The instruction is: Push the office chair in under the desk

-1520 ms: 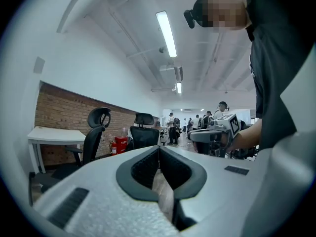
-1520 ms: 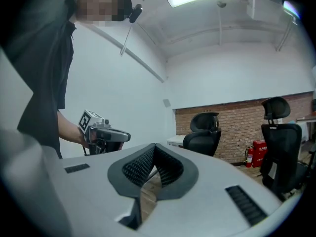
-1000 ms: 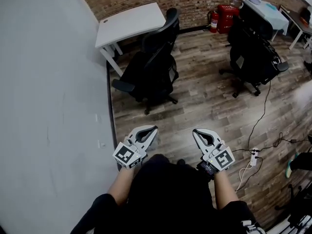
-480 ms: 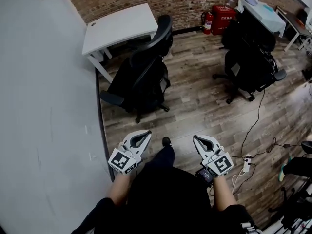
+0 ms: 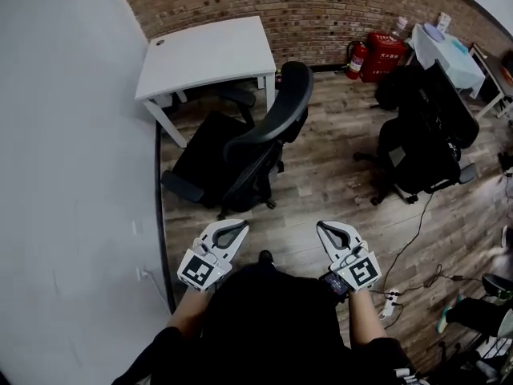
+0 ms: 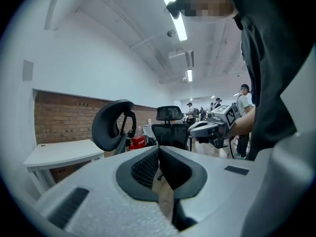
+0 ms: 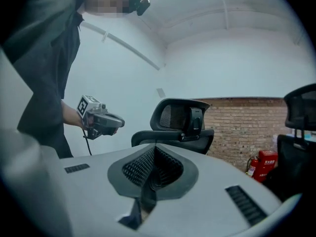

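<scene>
A black office chair (image 5: 240, 155) stands on the wood floor, out from the white desk (image 5: 204, 50), its headrest (image 5: 292, 95) toward me. The seat is angled toward the desk's near corner. My left gripper (image 5: 239, 228) and right gripper (image 5: 329, 228) are both shut and empty, held side by side in front of my body, a short way back from the chair and not touching it. The headrest (image 6: 111, 125) and desk (image 6: 64, 152) show past the left gripper (image 6: 159, 149). The right gripper (image 7: 154, 149) points at the chair's headrest (image 7: 180, 115).
A white wall (image 5: 72, 175) runs along the left and a brick wall (image 5: 321, 6) along the back. A second black chair (image 5: 425, 143) stands to the right. A red fire extinguisher (image 5: 355, 54) and red box (image 5: 385, 50) sit by the bricks. Cables and a power strip (image 5: 393, 299) lie at lower right.
I have stepped closer: the chair and desk now sit nearer and larger in view. Both grippers keep the same shut pose in front of me.
</scene>
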The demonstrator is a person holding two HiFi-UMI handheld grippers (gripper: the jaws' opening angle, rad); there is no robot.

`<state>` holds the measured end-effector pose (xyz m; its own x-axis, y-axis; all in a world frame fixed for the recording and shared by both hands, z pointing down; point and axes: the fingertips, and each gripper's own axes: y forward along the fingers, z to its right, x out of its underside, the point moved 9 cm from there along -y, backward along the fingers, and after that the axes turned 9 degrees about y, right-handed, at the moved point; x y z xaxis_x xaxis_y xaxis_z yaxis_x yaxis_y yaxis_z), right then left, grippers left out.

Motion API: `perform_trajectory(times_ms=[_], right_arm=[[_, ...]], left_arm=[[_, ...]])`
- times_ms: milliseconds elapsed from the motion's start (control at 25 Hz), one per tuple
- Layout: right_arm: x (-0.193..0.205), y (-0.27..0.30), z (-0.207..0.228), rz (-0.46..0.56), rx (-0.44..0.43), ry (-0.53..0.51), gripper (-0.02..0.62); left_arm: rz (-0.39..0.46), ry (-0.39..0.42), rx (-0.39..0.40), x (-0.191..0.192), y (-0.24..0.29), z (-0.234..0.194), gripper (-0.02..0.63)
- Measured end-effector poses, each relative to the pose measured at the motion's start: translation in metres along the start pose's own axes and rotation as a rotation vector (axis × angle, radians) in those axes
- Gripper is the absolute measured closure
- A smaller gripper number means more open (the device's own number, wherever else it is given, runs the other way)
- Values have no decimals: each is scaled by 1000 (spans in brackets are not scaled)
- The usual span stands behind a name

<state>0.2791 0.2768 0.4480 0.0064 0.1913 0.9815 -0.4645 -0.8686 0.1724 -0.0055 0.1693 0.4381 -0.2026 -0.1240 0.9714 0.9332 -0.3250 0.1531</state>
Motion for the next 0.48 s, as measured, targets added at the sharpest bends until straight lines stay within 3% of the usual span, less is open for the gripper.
perform_trajectory(times_ms=[320,480], right_arm=[[-22,74,92,22,-69,-50,589],[-44,110,147,26,-151,-105,588]], left_arm=[[-17,-53,-153,5,16,-48,589],[-46,-82,-262,6,15,-62,588]])
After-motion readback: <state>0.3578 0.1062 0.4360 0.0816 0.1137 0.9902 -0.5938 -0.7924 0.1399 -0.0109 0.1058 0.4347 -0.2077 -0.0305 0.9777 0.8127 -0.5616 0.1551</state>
